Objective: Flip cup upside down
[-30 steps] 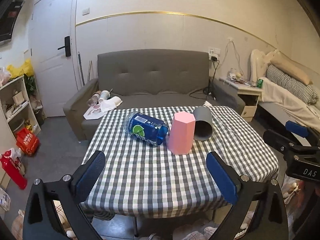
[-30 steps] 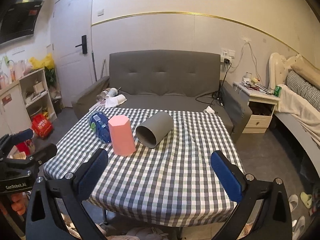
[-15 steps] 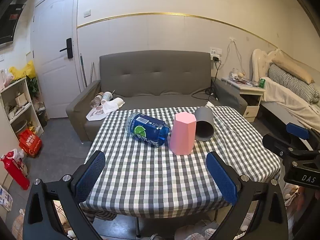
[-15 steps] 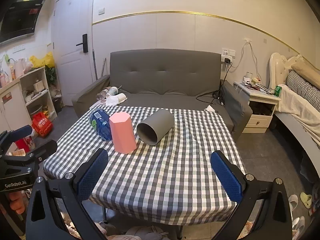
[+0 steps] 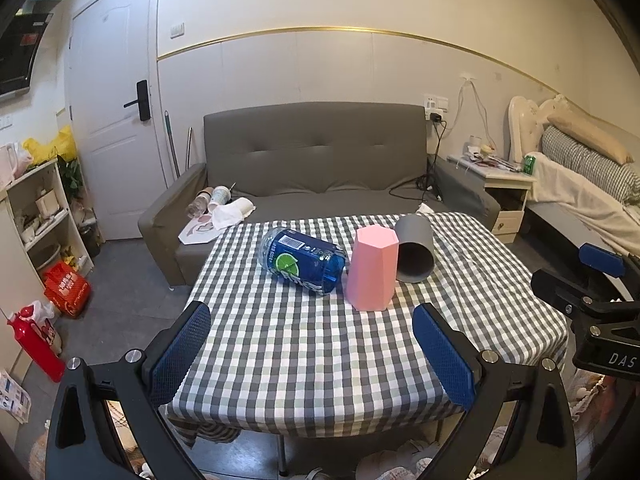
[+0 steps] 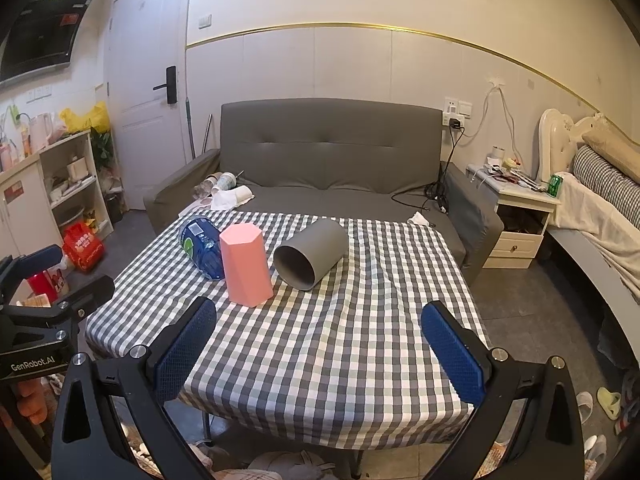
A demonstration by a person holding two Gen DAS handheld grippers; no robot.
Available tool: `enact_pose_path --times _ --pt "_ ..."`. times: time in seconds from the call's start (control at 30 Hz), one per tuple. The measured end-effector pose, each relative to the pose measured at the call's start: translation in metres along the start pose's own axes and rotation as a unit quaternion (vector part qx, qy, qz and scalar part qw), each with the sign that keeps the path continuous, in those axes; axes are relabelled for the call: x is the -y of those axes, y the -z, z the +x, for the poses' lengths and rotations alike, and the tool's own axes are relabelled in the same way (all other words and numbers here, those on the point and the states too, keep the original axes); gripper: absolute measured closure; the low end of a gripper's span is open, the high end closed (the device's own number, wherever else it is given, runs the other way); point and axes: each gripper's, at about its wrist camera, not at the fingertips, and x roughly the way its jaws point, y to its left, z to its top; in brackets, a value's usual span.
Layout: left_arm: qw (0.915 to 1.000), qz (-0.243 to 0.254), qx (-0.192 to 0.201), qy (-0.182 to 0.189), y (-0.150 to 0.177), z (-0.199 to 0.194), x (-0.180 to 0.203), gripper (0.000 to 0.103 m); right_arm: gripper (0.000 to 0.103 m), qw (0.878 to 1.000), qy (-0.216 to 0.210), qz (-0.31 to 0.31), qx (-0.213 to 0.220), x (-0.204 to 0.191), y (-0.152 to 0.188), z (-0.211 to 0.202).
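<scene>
Checked grey-and-white cloth covers the table [image 5: 320, 360] in front of you, and both of your grippers hang back at its near edge, well apart from everything on it. Your left gripper [image 5: 312, 354] has its jaws spread wide with nothing between the blue pads. Going left to right across the cloth: a blue bottle [image 5: 302, 260] lies on its side, its green-and-white label facing up. Just beside it, apparently touching, stands the pink cup [image 5: 373, 268], faceted, upright on the cloth with its wider end down. Right of that, a grey cup [image 5: 415, 248] lies on its side, its open mouth turned toward you; from the right wrist view the grey cup [image 6: 311, 253] sits close beside the pink cup [image 6: 246, 266]. Your right gripper [image 6: 319, 350] is likewise released, jaws wide, holding nothing. Behind the table sits a grey sofa [image 5: 316, 160].
</scene>
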Motion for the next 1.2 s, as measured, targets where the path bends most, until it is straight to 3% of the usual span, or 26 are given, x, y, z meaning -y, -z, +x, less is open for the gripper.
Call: enact_pose_path --times 1.2 --pt "1.0 -0.009 -0.003 0.0 -0.0005 0.0004 -0.0006 0.0 0.0 1.0 -0.005 -0.003 -0.004 0.0018 0.0001 -0.0027"
